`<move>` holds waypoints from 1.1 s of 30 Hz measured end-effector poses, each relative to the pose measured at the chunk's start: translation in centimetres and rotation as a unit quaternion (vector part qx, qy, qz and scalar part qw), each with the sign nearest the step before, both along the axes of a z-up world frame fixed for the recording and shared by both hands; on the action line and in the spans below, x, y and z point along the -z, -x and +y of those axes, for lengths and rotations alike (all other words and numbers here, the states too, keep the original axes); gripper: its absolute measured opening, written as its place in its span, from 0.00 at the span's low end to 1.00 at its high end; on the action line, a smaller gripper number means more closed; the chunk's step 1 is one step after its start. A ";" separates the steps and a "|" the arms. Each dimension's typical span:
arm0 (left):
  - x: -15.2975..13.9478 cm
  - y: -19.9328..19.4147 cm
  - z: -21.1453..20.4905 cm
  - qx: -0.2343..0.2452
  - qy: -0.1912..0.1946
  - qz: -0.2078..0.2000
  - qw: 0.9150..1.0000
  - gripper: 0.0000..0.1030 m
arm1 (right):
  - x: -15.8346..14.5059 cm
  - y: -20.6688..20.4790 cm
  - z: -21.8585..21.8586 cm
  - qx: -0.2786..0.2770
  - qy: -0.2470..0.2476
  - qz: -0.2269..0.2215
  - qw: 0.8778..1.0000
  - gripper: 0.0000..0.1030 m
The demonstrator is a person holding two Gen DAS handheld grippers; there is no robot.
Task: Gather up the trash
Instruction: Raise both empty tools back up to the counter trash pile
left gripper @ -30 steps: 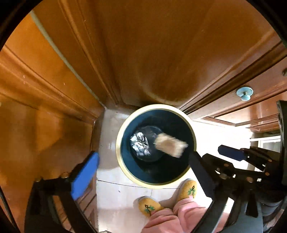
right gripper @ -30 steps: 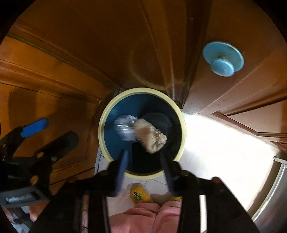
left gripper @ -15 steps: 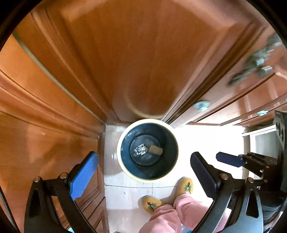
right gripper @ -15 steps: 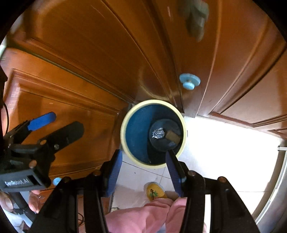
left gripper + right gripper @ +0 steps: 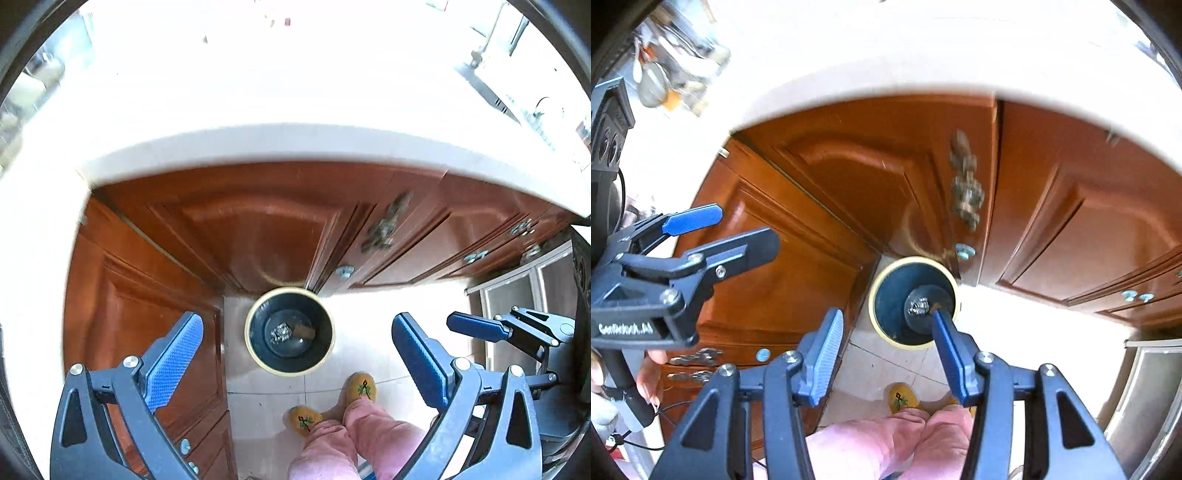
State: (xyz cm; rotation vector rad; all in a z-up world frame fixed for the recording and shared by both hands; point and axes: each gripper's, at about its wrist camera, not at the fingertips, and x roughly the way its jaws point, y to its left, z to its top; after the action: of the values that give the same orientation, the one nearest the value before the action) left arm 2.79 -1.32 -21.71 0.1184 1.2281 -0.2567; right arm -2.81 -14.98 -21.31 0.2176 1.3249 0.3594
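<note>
A round bin with a cream rim and dark blue inside stands on the tiled floor against the wooden cabinets; it also shows in the right wrist view. At its bottom lie a crumpled foil ball and a brown piece of trash. My left gripper is open and empty, high above the bin. My right gripper is open and empty, also well above the bin. The right gripper shows at the right of the left wrist view.
Wooden cabinet doors with blue knobs stand behind the bin under a white countertop. The person's pink trousers and yellow slippers are just in front of the bin. A metal-framed unit stands at right.
The brown piece fell into the bin and settled beside the foil ball. Both grippers rose far up and away from the bin, so the countertop edge has come into view.
</note>
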 end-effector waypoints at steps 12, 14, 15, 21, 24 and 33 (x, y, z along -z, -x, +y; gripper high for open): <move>-13.5 -1.8 -0.5 0.000 0.016 -0.094 0.995 0.98 | -11.8 -1.4 -0.6 0.001 0.012 -0.087 0.996 0.50; -14.9 -2.3 -0.1 -0.007 0.028 -0.104 0.994 0.98 | -13.6 -1.7 -0.4 0.003 0.016 -0.104 0.994 0.50; -15.6 -2.6 0.4 -0.012 0.034 -0.109 0.993 0.98 | -14.5 -2.0 -0.3 0.003 0.018 -0.111 0.994 0.50; -19.2 -4.2 2.8 -0.038 0.057 -0.129 0.989 0.98 | -18.2 -3.2 0.7 0.018 0.037 -0.141 0.989 0.50; -20.6 -4.9 4.0 -0.046 0.065 -0.147 0.986 0.98 | -19.6 -3.8 1.0 0.030 0.041 -0.149 0.988 0.49; -21.2 -7.2 6.2 -0.063 0.049 -0.172 0.982 0.98 | -21.0 -7.9 1.8 0.046 0.065 -0.154 0.985 0.49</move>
State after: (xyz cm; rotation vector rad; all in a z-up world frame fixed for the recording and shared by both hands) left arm 9.95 4.93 -0.48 -0.0014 0.8731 -0.1771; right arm 5.13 -13.15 -0.28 0.1082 1.0239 0.2174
